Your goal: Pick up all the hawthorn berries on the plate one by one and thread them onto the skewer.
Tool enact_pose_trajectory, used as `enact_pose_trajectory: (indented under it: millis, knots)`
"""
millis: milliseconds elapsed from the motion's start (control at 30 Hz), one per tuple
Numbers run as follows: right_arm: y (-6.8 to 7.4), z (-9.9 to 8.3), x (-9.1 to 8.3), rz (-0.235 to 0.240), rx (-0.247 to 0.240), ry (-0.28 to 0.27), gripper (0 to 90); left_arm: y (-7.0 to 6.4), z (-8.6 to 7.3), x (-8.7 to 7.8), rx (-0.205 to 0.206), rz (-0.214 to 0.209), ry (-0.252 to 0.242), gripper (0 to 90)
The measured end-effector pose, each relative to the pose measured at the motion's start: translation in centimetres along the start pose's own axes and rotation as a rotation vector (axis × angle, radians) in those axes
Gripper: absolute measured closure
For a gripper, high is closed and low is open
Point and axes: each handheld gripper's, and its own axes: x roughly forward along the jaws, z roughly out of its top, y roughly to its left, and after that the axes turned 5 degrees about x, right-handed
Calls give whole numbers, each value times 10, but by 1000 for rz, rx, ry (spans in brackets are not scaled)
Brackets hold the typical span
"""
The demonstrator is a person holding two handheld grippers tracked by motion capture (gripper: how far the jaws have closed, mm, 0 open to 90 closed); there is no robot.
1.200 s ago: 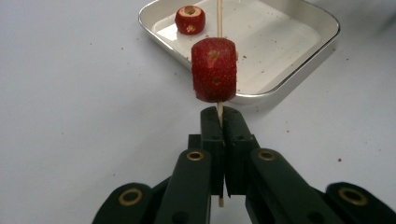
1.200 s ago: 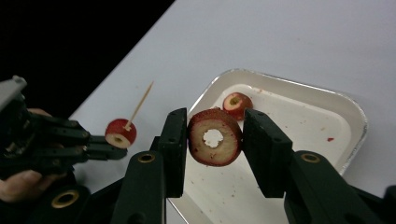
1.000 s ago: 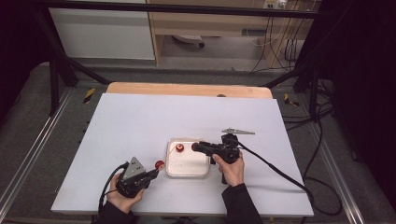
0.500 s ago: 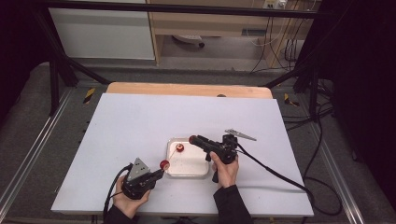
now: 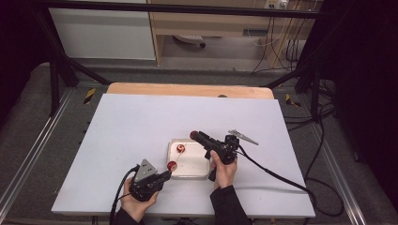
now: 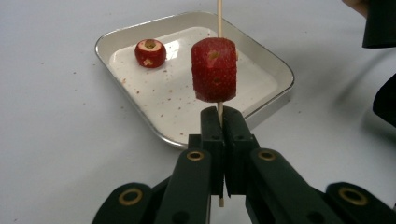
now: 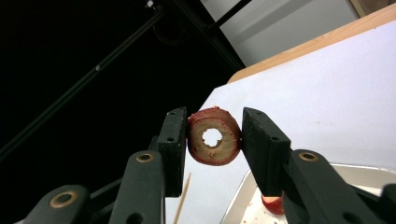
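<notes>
So from above, both grippers sit low in the frame around the metal tray [image 5: 187,174]. Left gripper [image 6: 219,122] has its jaws pinched tight on a skewer [image 6: 219,18] with a red fruit piece [image 6: 214,70] on it, visible up close. Right gripper [image 7: 214,137] squeezes a cored fruit ring [image 7: 214,136], hole facing the camera. Another fruit chunk [image 6: 150,52] lies in the tray's upper left corner.

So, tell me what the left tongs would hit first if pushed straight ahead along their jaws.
Probably the near rim of the metal tray: the left tongs, shut on the skewer carrying a red fruit piece, point right at it. Depth is uncertain.
</notes>
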Motion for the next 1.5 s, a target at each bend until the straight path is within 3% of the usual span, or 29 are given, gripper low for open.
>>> enact_pose_trajectory:
  millis: [333, 700, 1500]
  knots:
    - [5, 5, -3, 30, 33, -48, 618, -8, 10, 8, -29, -8, -29, 883]
    - [6, 6, -4, 39, 47, -76, 618, -10, 14, 11, -32, -10, -40, 883]
    - [5, 0, -3, 50, 59, -59, 619, -12, 18, 15, -40, -3, -62, 883]
